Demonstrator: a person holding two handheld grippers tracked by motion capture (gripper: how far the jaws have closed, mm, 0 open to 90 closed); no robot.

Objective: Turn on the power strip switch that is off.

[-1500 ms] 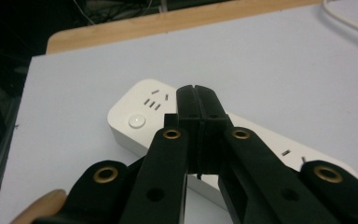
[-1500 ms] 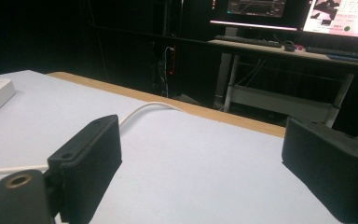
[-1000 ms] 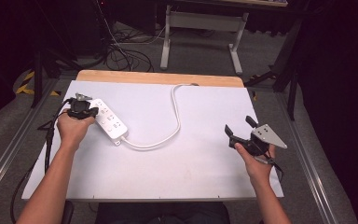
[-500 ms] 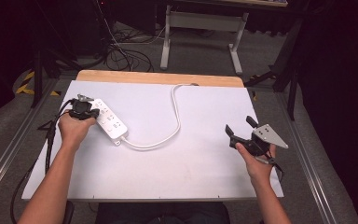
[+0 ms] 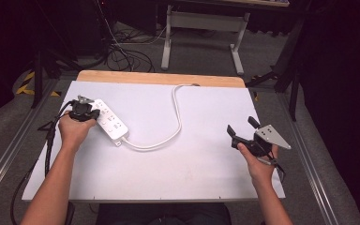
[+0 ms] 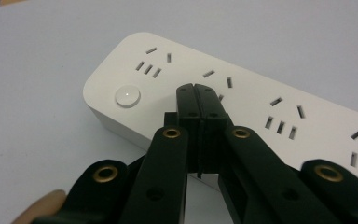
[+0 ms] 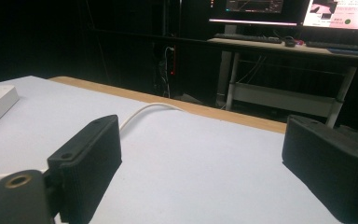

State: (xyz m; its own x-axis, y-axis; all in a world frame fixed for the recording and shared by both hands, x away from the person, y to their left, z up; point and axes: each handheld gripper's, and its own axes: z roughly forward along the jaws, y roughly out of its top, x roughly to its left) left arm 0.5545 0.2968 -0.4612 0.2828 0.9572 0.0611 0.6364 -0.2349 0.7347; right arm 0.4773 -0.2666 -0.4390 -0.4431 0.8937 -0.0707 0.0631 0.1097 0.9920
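A white power strip (image 5: 110,123) lies at the table's left, and its white cord (image 5: 177,117) curves off to the far edge. My left gripper (image 5: 85,110) hovers over the strip's far end. In the left gripper view it (image 6: 195,88) is shut, jaws pressed together with nothing between them, tips above the strip (image 6: 270,116) beside its round button (image 6: 127,95). My right gripper (image 5: 241,129) is held at the right side of the table, open and empty. The right gripper view has the wide gap of this gripper (image 7: 200,158) over bare table, with the cord (image 7: 142,112) beyond.
The white table top (image 5: 197,164) has a wooden strip (image 5: 159,78) along its far edge. Beyond it stand a metal desk frame (image 5: 201,33) and floor cables (image 5: 117,51). Monitors (image 7: 335,11) glow on a desk in the right gripper view.
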